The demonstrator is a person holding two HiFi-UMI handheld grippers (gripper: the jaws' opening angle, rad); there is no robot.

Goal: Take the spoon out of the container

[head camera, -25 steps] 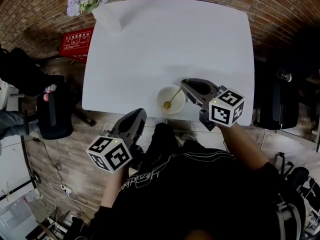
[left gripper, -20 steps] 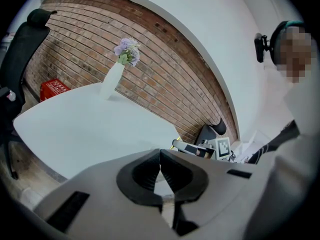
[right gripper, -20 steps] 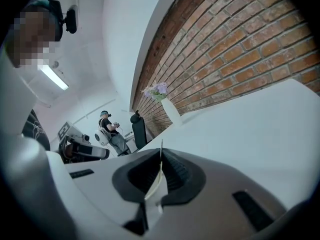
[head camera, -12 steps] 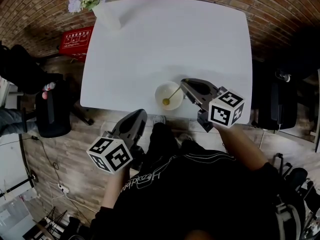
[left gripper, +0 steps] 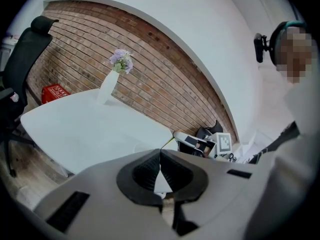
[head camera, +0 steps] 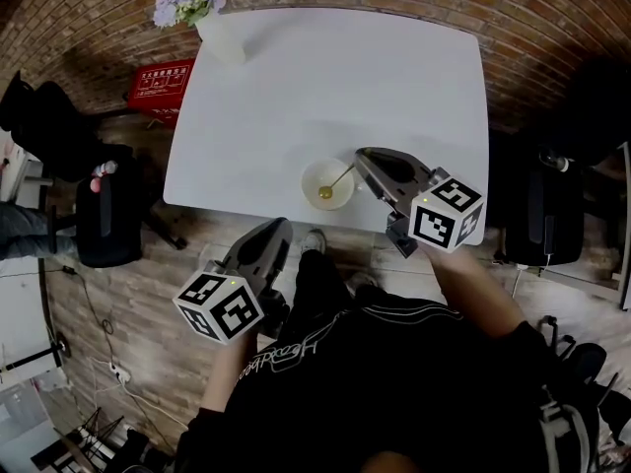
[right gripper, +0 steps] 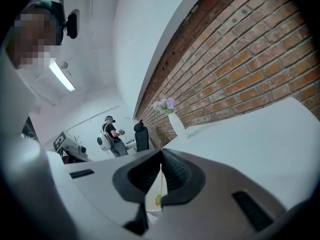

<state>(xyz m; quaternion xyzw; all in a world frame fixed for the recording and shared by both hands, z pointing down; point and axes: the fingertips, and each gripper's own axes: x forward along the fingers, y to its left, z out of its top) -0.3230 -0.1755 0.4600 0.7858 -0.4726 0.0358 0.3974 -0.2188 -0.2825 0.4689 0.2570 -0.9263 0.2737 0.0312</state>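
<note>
In the head view the container (head camera: pixel 308 175), a small white bowl, sits close to the near edge of the white bench (head camera: pixel 325 77). The spoon (head camera: pixel 337 180) slants out of it, its golden bowl over the container's middle and its handle running up to the tip of the right gripper (head camera: pixel 361 154). The left gripper (head camera: pixel 284 225) hangs off the bench edge, apart from both. From above it cannot be told whether the spoon's bowl has cleared the rim. The lift is probably best taken straight up until it has, and only then drawn sideways, so the light container is not tipped or dragged. The left gripper could come in to steady the wall if it shifts. In the left gripper view its own jaws are pressed together on nothing. Beyond them a thin stretch of handle shows below the right gripper's tip, but the container is hidden behind the jaws. In the right gripper view the jaws are closed on the slim handle, a narrow hold that could let the spoon swivel, so a slow, level motion seems wise. The golden bowl hangs low between them, the container's rim can hardly be told from the bench, and the contact at the pads is too fine to judge.
</note>
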